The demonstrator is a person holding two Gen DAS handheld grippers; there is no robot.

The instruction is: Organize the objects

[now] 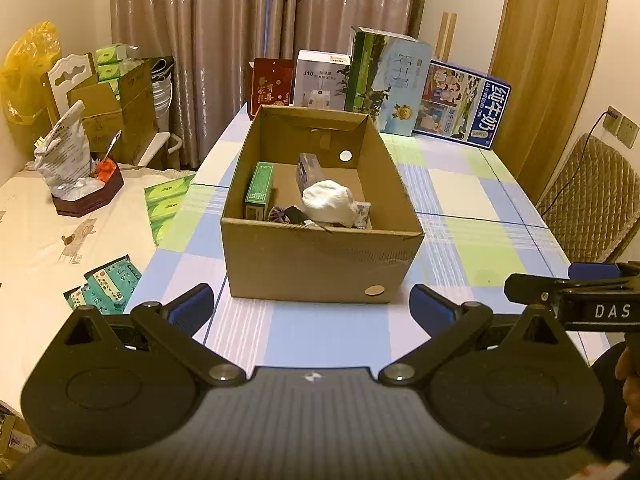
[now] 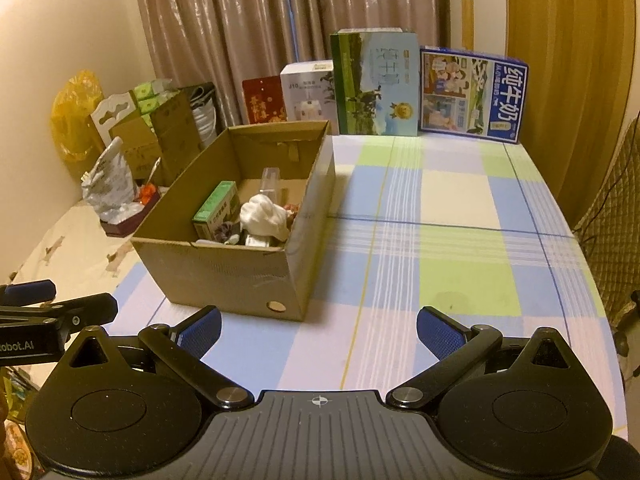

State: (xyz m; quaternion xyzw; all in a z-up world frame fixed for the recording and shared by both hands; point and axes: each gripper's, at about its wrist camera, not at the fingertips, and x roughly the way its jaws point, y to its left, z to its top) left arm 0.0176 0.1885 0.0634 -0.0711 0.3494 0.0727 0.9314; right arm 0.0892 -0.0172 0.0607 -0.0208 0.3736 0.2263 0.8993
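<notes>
An open cardboard box [image 1: 320, 260] [image 2: 228, 272] stands on the checked tablecloth [image 1: 460, 208] [image 2: 440, 220]. Inside it lie a white crumpled cloth [image 1: 330, 202] [image 2: 264, 214], a green carton [image 1: 259, 184] [image 2: 216, 206], a clear packet [image 1: 308, 170] [image 2: 270, 182] and small dark bits. My left gripper [image 1: 312, 308] hovers open just in front of the box, holding nothing. My right gripper [image 2: 319, 330] is open and empty over the cloth, to the right of the box's near corner. Each view shows the other gripper at its edge.
Tall printed cartons [image 1: 386, 80] [image 2: 376, 80] and a blue milk carton [image 1: 460, 104] [image 2: 472, 96] line the table's far edge. A second table [image 1: 48, 240] on the left carries green packets [image 1: 106, 284], tissue packs and a bag. A quilted chair [image 1: 588, 200] stands at right.
</notes>
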